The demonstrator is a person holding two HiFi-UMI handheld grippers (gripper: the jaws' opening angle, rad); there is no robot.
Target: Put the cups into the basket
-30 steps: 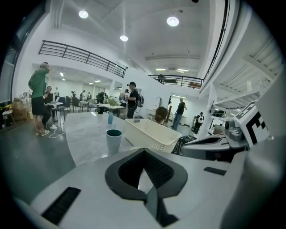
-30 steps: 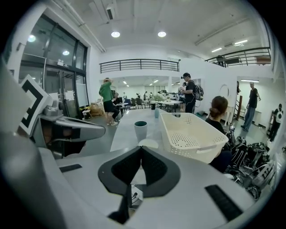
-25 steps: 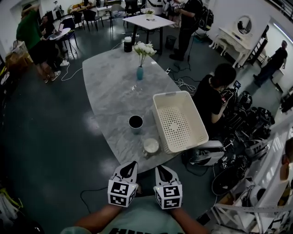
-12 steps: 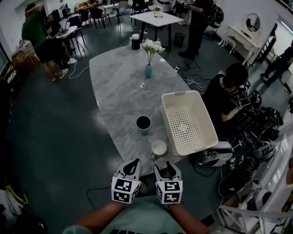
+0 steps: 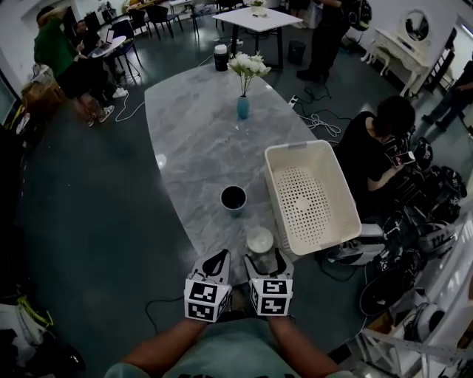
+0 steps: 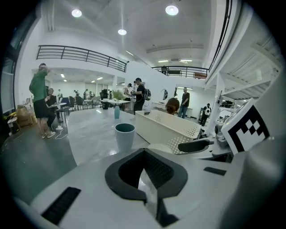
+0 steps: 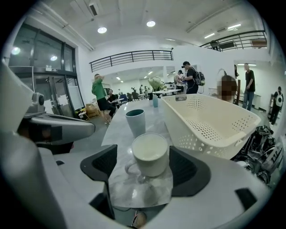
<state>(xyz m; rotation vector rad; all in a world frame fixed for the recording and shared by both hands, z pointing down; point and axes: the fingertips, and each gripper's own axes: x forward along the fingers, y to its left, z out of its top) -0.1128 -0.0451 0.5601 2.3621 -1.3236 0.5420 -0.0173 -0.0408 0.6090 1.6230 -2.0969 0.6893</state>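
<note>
A white cup [image 7: 151, 153] with a handle stands on the near end of the grey marble table [image 5: 192, 148]. My right gripper [image 7: 147, 169] is open around it. Its jaws have just been opening, and the pads stand clear of the cup's sides. From above, the white cup [image 5: 260, 240] shows just ahead of my right gripper [image 5: 264, 260]. A teal cup [image 5: 233, 198] stands farther up the table, also upright [image 6: 124, 136]. The cream basket [image 5: 310, 196] lies to the right, with nothing in it. My left gripper [image 5: 219, 256] is shut and empty, left of the white cup.
A blue vase with white flowers [image 5: 243, 103] stands mid-table. A person in black [image 5: 377, 148] sits right of the basket among bags and gear. More people, chairs and a white table [image 5: 255, 18] are at the back. Cables lie on the floor.
Both grippers have come forward and down to the table's near end. The right jaws went from shut to open and now flank the white cup. The left jaws stayed shut.
</note>
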